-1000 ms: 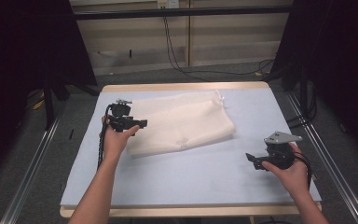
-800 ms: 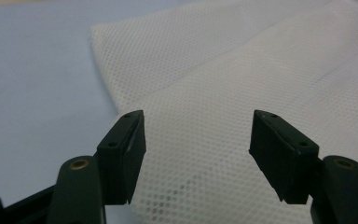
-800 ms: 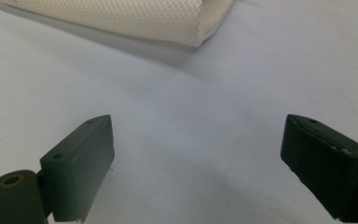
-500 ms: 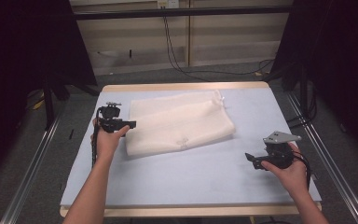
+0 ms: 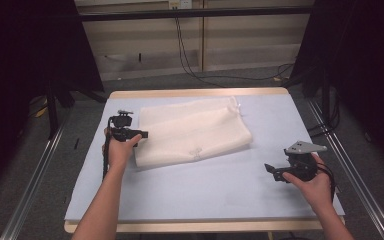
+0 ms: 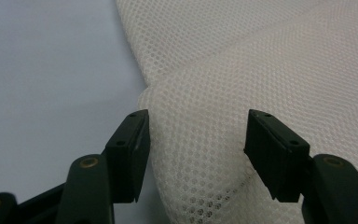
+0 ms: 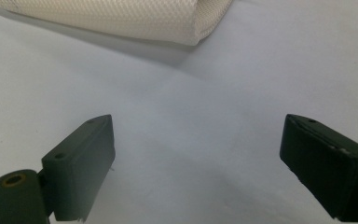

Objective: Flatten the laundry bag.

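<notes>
Left gripper (image 5: 141, 134) is down at the near left corner of the mesh bag (image 5: 192, 131), jaws partly apart and just now closing in, with a raised hump of mesh (image 6: 196, 140) sitting between them. From the left gripper view the left jaw looks right against the fold's edge, maybe touching; the right jaw has a sliver of daylight before the cloth. So the pads are not pressing yet, as far as I can make out. The lower end of that hump drops out of the picture's bottom edge, so how deep the jaws reach over it I cannot tell. From the high view the hand (image 5: 120, 150) covers most of the gripper body, and the jaw tips blur into the bag's edge.

Right gripper (image 5: 272, 172) sits well away from the bag, over bare surface (image 5: 205, 190), jaws wide with nothing in them. Ahead of those jaws, in the right gripper view, one rounded end of the bag (image 7: 135, 21) lies across the far side, cut off by the top of the picture. The right jaw is clipped by the picture's corner.

The bag's far corner shows a small knot or tie, too small to read.
</notes>
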Demonstrator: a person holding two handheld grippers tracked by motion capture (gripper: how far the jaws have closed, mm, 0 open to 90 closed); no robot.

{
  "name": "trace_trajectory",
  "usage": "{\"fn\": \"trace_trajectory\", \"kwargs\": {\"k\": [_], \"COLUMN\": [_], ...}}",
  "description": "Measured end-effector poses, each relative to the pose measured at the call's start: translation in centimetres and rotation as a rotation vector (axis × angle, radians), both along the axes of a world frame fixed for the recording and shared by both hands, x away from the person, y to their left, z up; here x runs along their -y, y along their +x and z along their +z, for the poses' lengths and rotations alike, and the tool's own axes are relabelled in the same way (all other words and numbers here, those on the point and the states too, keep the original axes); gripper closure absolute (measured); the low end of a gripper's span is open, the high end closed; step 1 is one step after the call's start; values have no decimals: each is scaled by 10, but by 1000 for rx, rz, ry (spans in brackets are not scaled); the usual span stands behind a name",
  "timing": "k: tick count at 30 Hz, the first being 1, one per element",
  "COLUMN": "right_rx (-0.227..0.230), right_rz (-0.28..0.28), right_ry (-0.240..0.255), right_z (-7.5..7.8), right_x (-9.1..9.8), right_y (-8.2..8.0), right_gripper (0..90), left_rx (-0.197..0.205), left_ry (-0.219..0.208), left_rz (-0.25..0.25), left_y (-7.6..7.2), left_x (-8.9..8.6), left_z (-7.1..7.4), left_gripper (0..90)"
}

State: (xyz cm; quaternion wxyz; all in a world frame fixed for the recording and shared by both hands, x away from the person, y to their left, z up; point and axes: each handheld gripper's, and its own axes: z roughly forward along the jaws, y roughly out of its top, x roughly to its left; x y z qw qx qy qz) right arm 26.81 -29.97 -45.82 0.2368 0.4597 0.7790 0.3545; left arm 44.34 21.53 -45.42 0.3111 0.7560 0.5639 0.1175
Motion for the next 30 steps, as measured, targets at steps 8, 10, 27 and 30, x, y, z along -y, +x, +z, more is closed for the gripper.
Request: {"fn": "trace_trajectory", "kwargs": {"k": [8,10,27,30], "right_rx": [-3,-5,-12,-11], "right_rz": [3,4,2,6], "right_ry": [4,7,12,13], "right_z": [-1,-1,-5,-5], "right_x": [0,1,2,2], "right_y": [1,1,0,0], "right_gripper": [102,102,103,103], "left_rx": [-25,-23,16,29], "left_ry": [0,-8,-130,-140], "left_rz": [-6,8,-15,-47], "left_y": [3,3,-12,-16], "left_x": [1,0,-1,3], "left_z": [-5,-5,24,27], "left_gripper": [512,570,871,874]}}
